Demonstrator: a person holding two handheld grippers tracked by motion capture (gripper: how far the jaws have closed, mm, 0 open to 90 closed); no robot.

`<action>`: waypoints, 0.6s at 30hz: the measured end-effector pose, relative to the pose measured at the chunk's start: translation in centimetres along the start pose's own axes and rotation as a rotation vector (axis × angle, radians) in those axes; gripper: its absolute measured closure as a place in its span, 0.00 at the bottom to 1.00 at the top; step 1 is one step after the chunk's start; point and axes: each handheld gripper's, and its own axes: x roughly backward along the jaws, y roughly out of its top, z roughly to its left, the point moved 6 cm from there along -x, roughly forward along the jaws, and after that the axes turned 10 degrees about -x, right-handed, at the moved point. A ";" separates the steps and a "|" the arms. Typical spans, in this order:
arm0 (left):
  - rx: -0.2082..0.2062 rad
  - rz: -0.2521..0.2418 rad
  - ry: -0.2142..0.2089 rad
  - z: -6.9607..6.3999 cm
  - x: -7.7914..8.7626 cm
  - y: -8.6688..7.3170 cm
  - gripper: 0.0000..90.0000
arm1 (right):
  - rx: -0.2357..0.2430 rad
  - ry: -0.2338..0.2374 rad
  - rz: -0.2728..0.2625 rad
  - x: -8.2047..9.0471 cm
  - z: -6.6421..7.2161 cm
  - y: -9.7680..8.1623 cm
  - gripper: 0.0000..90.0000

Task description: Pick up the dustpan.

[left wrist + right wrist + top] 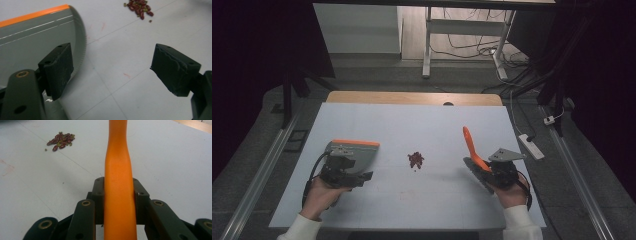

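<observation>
White table (362, 200), dark room. My right gripper (492, 172) is clamped on the orange brush handle (118, 195); left gripper (112, 75) jaws gape wide, holding nothing, w/ the grey dustpan (359, 152) just beside. Bean pile (415, 159) sits mid-table btwn them. Risk: sweeping before the pan's held could push it away and scatter beans.

Lab/test room: white work table (362, 200), bare desk frame (462, 30), loose cables (472, 47), floor power strip (532, 146).
</observation>
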 end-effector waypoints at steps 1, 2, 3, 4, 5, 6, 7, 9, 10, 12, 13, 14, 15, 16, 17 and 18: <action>0.008 0.001 0.008 0.0 0.1 0.0 0.21 | 0.006 -0.001 0.002 0.0 0.1 -0.1 0.78; 0.008 0.001 0.008 0.0 0.1 0.0 0.21 | 0.005 0.000 0.001 0.0 0.2 -0.1 0.78; 0.022 0.007 0.010 0.0 0.3 0.2 0.20 | 0.012 -0.001 0.002 0.0 0.3 -0.1 0.78; 0.026 0.010 0.016 0.0 0.4 0.2 0.20 | 0.015 0.001 -0.003 0.1 0.4 0.0 0.78; 0.031 0.013 0.022 0.2 0.6 0.3 0.20 | 0.013 0.002 -0.007 0.1 0.4 0.1 0.78; 0.031 0.013 0.022 0.2 0.6 0.3 0.20 | 0.014 0.008 -0.011 0.1 0.4 0.2 0.78; 0.040 0.016 0.029 0.3 0.7 0.4 0.20 | 0.014 0.008 -0.011 0.1 0.4 0.2 0.78; 0.074 0.033 0.058 1.0 1.1 0.2 0.21 | 0.020 0.010 -0.009 -0.1 0.3 0.3 0.78; 0.083 0.034 0.064 1.3 1.3 0.1 0.21 | 0.018 0.011 -0.008 -0.2 0.3 0.3 0.78; 0.101 0.035 0.065 1.6 1.4 -0.3 0.21 | 0.021 0.009 -0.005 -0.2 0.3 0.3 0.78; 0.111 0.035 0.068 1.8 1.5 -0.6 0.21 | 0.022 0.007 -0.004 -0.2 0.4 0.3 0.78; 0.120 0.035 0.068 2.0 1.5 -1.0 0.21 | 0.021 0.005 -0.005 -0.2 0.4 0.3 0.78; 0.128 0.041 0.070 2.2 1.6 -1.4 0.21 | 0.023 0.003 -0.006 -0.2 0.3 0.3 0.78; 0.137 0.050 0.072 2.4 1.5 -1.7 0.21 | 0.025 0.003 -0.009 -0.1 0.3 0.4 0.78; 0.145 0.058 0.071 2.7 1.5 -2.1 0.21 | 0.022 0.002 -0.009 -0.1 0.3 0.4 0.78; 0.160 0.064 0.075 2.9 1.5 -2.4 0.21 | 0.021 0.001 -0.009 -0.1 0.3 0.3 0.78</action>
